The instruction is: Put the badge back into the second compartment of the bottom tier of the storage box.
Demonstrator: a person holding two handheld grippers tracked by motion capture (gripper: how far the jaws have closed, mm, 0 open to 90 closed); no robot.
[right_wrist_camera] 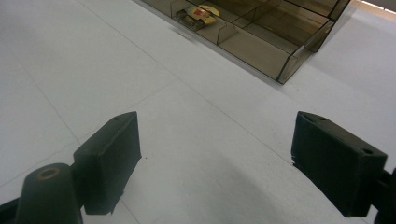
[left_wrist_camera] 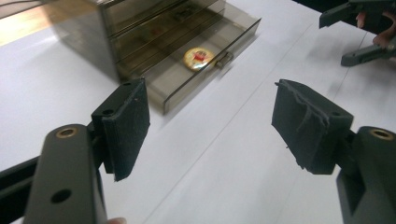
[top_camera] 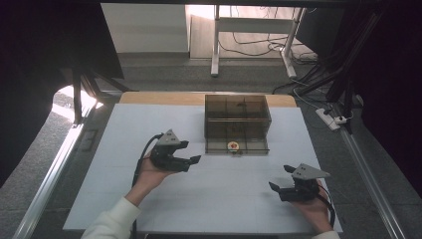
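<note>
Smoky brown drawer box [top_camera: 237, 122] at the far middle of the white table [top_camera: 124, 199]; its bottom drawer [left_wrist_camera: 205, 70] is pulled out, with a round yellow-and-red disc [left_wrist_camera: 198, 57] lying inside at the front. Left gripper [top_camera: 191, 153], jaws spread and empty, hangs just left of the drawer front; right gripper [top_camera: 281, 179], jaws likewise spread and empty, sits well apart at the near right.

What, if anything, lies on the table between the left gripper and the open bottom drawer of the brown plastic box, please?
Nothing: in the left gripper view, bare white table runs from the left gripper to the drawer, which holds a round yellow badge. The high view agrees.
</note>
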